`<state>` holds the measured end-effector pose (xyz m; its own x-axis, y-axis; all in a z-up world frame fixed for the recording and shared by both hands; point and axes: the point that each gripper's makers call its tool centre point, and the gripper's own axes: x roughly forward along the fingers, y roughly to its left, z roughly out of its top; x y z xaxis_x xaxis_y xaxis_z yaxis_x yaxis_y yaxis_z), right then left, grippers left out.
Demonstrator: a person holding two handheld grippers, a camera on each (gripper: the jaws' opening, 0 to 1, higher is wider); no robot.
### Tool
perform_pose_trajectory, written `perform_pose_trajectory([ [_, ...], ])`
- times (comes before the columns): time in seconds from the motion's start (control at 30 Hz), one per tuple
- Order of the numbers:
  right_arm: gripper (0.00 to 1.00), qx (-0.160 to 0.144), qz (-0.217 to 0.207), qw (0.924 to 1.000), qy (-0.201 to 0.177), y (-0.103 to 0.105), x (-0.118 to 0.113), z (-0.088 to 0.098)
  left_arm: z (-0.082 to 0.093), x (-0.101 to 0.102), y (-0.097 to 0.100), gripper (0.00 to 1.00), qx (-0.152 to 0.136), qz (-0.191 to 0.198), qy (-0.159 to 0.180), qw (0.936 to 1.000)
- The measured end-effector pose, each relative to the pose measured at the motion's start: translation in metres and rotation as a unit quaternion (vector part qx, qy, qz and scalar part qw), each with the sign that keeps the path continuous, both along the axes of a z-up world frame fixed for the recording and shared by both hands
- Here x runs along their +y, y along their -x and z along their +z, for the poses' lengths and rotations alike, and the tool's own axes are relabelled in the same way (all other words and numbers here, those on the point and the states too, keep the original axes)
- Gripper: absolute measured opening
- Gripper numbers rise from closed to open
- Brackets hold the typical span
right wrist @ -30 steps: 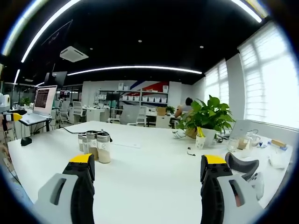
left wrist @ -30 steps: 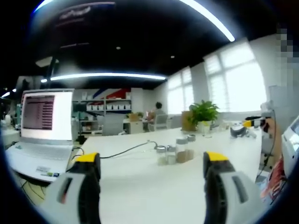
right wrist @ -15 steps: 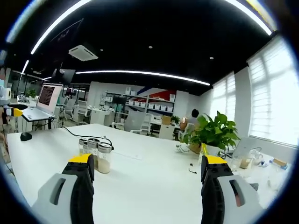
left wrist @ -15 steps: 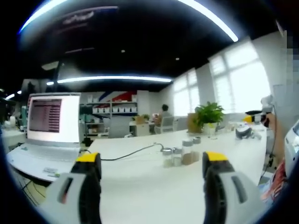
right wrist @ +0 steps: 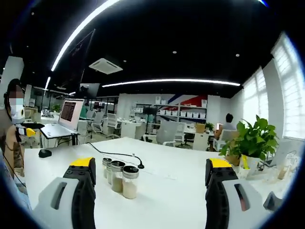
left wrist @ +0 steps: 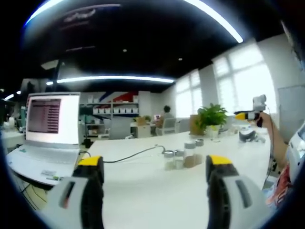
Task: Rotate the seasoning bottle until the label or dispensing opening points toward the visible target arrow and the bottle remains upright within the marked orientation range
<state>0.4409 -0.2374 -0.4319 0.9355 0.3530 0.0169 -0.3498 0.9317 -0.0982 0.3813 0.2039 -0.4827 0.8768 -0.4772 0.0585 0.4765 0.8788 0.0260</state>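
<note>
In the left gripper view, the left gripper [left wrist: 155, 167] is standing spread wide over the white table [left wrist: 143, 200], its yellow-tipped jaws grasping nothing and touching nothing. Beyond and between them, a small cluster of seasoning bottles [left wrist: 180, 155] is standing upright in the middle of the table, well apart from the jaws. An open laptop [left wrist: 46, 136] is glowing at the near left, with a black cable [left wrist: 131, 153] trailing from it toward the bottles. At far right the right gripper [left wrist: 250, 114] is hanging in the air beside a potted plant [left wrist: 210, 117].

In the right gripper view, that right gripper [right wrist: 152, 169] is likewise gaping wide and empty. The seasoning bottles [right wrist: 119, 176] are sitting upright just beyond its left jaw, without contact. The plant [right wrist: 252, 141] is showing at far right, the laptop [right wrist: 64, 119] at far left, and a black mouse [right wrist: 45, 153] is lying at the left table edge.
</note>
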Motion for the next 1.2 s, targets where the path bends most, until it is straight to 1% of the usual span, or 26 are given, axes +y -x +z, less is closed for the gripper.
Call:
perform_pose_trajectory([
  [0.03, 0.99, 0.006, 0.013, 0.9999, 0.003, -0.008, 0.004, 0.0, -0.001, 0.0, -0.001, 0.94, 0.001, 0.0, 0.0, 1.0],
  [0.07, 0.99, 0.01, 0.017, 0.9998, -0.001, -0.014, 0.005, 0.0, -0.002, 0.0, -0.001, 0.94, 0.003, -0.001, 0.001, 1.0],
  [0.13, 0.99, 0.019, 0.032, 0.9992, -0.012, -0.031, 0.009, -0.001, -0.004, -0.001, -0.002, 0.93, 0.008, -0.003, 0.002, 1.0],
  [0.17, 0.99, 0.022, 0.04, 0.9989, -0.011, -0.044, 0.012, -0.003, -0.005, -0.001, -0.002, 0.93, 0.009, -0.004, 0.003, 0.9999],
  [0.23, 0.99, 0.038, 0.048, 0.9981, -0.007, -0.062, 0.014, -0.011, -0.006, -0.001, -0.001, 0.93, 0.012, -0.005, 0.003, 0.9999],
  [0.27, 0.99, 0.039, 0.051, 0.9979, -0.007, -0.066, 0.018, -0.014, -0.006, -0.001, -0.001, 0.93, 0.012, -0.004, 0.003, 0.9999],
  [0.3, 0.99, 0.036, 0.061, 0.9974, -0.014, -0.072, 0.023, -0.017, -0.005, -0.001, -0.001, 0.93, 0.011, -0.003, 0.004, 0.9999],
  [0.33, 0.99, 0.028, 0.084, 0.9954, -0.036, -0.079, 0.031, -0.019, -0.004, 0.0, 0.0, 0.93, 0.01, -0.002, 0.004, 0.9999],
  [0.4, 0.99, 0.048, 0.104, 0.9912, -0.065, -0.086, 0.039, -0.031, -0.003, 0.0, 0.001, 0.93, 0.008, -0.001, 0.004, 1.0],
  [0.43, 0.98, 0.056, 0.113, 0.9899, -0.066, -0.09, 0.043, -0.038, -0.001, 0.001, 0.002, 0.93, 0.006, -0.001, 0.005, 1.0],
  [0.5, 0.96, 0.058, 0.116, 0.9897, -0.06, -0.097, 0.05, -0.049, 0.001, 0.002, 0.001, 0.93, 0.003, 0.001, 0.006, 1.0],
  [0.57, 0.96, 0.066, 0.119, 0.9897, -0.044, -0.105, 0.052, -0.064, 0.001, 0.002, 0.0, 0.93, 0.003, 0.001, 0.005, 1.0],
  [0.6, 0.96, 0.069, 0.12, 0.9896, -0.04, -0.11, 0.052, -0.067, 0.0, 0.002, -0.001, 0.93, 0.004, -0.001, 0.005, 1.0],
  [0.63, 0.97, 0.069, 0.127, 0.9891, -0.029, -0.113, 0.054, -0.071, -0.001, 0.001, -0.002, 0.93, 0.007, -0.004, 0.006, 0.9999],
  [0.67, 0.99, 0.078, 0.118, 0.9899, -0.007, -0.115, 0.054, -0.081, -0.002, 0.0, -0.003, 0.92, 0.009, -0.008, 0.007, 0.9999],
  [0.7, 0.99, 0.084, 0.101, 0.9913, 0.012, -0.121, 0.05, -0.087, -0.002, -0.001, -0.003, 0.92, 0.012, -0.01, 0.007, 0.9999],
  [0.73, 0.99, 0.067, 0.099, 0.9923, 0.031, -0.127, 0.051, -0.088, -0.003, -0.002, -0.002, 0.92, 0.016, -0.012, 0.009, 0.9998],
  [0.77, 0.99, 0.053, 0.11, 0.9918, 0.038, -0.129, 0.056, -0.089, -0.003, -0.003, 0.0, 0.92, 0.015, -0.014, 0.01, 0.9997],
  [0.8, 0.99, 0.053, 0.116, 0.9913, 0.032, -0.129, 0.06, -0.093, -0.001, -0.004, 0.001, 0.92, 0.013, -0.016, 0.011, 0.9997],
  [0.87, 0.99, 0.071, 0.146, 0.9866, 0.018, -0.129, 0.071, -0.106, 0.001, -0.006, 0.003, 0.92, 0.009, -0.018, 0.01, 0.9997],
  [1.0, 0.99, 0.083, 0.16, 0.9834, 0.023, -0.136, 0.078, -0.129, 0.003, -0.003, 0.004, 0.92, 0.006, -0.016, 0.009, 0.9998],
  [1.03, 0.98, 0.086, 0.169, 0.9815, 0.023, -0.136, 0.081, -0.134, 0.003, -0.002, 0.003, 0.92, 0.005, -0.015, 0.01, 0.9998],
  [1.07, 0.94, 0.087, 0.192, 0.9774, 0.016, -0.133, 0.087, -0.138, 0.003, -0.001, 0.003, 0.92, 0.005, -0.014, 0.01, 0.9998],
  [1.1, 0.91, 0.089, 0.203, 0.9751, 0.003, -0.133, 0.09, -0.14, 0.003, 0.0, 0.002, 0.91, 0.005, -0.012, 0.011, 0.9999],
  [1.13, 0.9, 0.084, 0.209, 0.9743, -0.004, -0.135, 0.09, -0.141, 0.004, 0.002, 0.002, 0.91, 0.005, -0.009, 0.012, 0.9999],
  [1.2, 0.88, 0.081, 0.214, 0.9735, -0.003, -0.139, 0.089, -0.145, 0.003, 0.003, 0.001, 0.91, 0.005, -0.006, 0.012, 0.9999],
])
